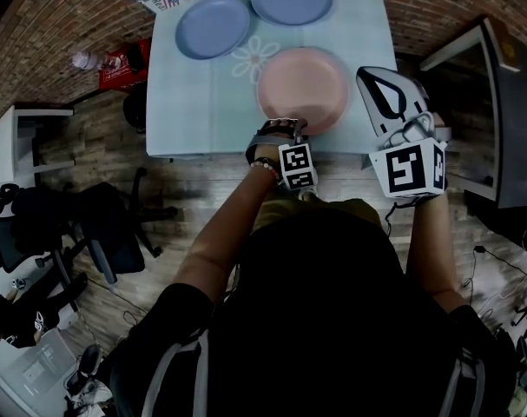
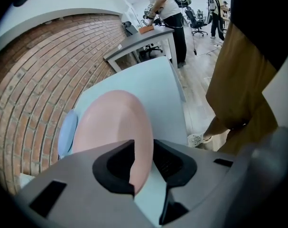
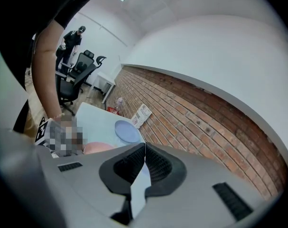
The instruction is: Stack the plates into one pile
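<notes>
Evidently the pickup step — left gripper [image 1: 287,129] straddles the near rim of the pink plate [image 1: 303,83] on the table [image 1: 187,111], jaws apart; next it must pinch and lift toward the blue plates [image 1: 213,26] (right gripper [image 1: 381,90] clenched, empty).

Both arms reach forward from the body. The bare left forearm [image 1: 233,220] angles inward, with a bracelet [image 1: 265,165] at the wrist. The left tool [image 1: 289,129] points steeply down with its jaws apart. The rim of the pink plate [image 2: 110,127] sits between them, not clamped. The right forearm [image 1: 424,241] runs straight ahead. The right tool [image 1: 376,85] tilts only slightly downward, its jaws closed tip to tip on nothing.
</notes>
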Action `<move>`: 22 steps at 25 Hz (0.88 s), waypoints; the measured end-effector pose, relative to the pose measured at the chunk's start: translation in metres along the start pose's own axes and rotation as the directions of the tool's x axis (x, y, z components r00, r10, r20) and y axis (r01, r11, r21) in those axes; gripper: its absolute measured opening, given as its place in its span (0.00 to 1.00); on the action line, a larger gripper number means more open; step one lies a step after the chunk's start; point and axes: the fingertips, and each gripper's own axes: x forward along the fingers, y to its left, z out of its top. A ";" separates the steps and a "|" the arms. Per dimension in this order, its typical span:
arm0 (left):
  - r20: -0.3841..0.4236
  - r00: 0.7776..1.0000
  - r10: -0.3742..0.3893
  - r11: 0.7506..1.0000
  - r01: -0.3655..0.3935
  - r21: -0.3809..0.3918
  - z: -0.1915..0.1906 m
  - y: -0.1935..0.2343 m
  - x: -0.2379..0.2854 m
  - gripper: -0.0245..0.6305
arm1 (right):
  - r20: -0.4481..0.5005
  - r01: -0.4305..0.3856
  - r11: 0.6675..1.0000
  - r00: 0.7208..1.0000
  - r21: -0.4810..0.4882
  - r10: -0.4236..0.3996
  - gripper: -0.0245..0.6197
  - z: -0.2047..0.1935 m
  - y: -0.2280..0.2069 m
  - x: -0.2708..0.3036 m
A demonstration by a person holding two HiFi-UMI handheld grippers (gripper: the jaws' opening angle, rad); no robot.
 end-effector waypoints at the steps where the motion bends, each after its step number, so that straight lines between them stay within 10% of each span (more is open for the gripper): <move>1: -0.008 1.000 0.002 1.000 -0.002 0.004 0.000 0.000 0.003 0.24 | 0.003 0.003 1.000 1.000 0.003 -0.003 0.09 0.000 -0.001 -0.002; 22: 0.066 0.992 0.107 0.994 -0.108 0.024 0.020 0.025 -0.039 0.09 | 0.058 -0.016 1.000 0.998 0.020 0.015 0.09 0.013 -0.007 -0.015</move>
